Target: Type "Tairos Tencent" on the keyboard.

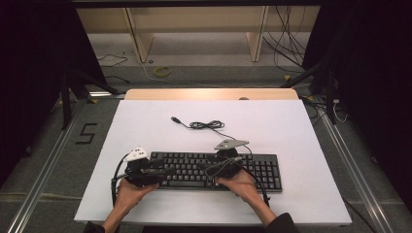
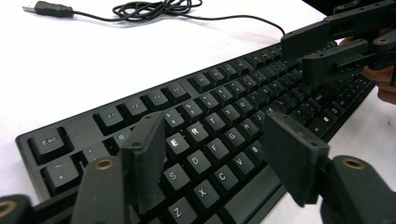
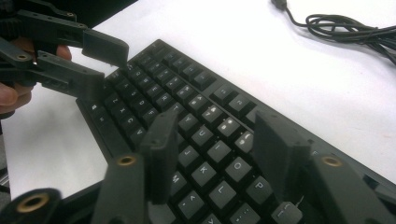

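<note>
The keyboard (image 1: 216, 169) lies on the table (image 1: 145, 131), in the lower middle of the high view, with its long side going left to right. Its cable (image 1: 206, 125) lies on the table behind it, near the middle of the frame, bunched in a small coil, and the plug end (image 1: 175, 119) points to the upper left. The left gripper (image 1: 158, 167) sits over the left end of the keyboard. The right gripper (image 1: 214, 169) sits over the middle part, to the right of the left one. The far edge of the table is in the upper part of the frame, and the floor lies behind it.
</note>
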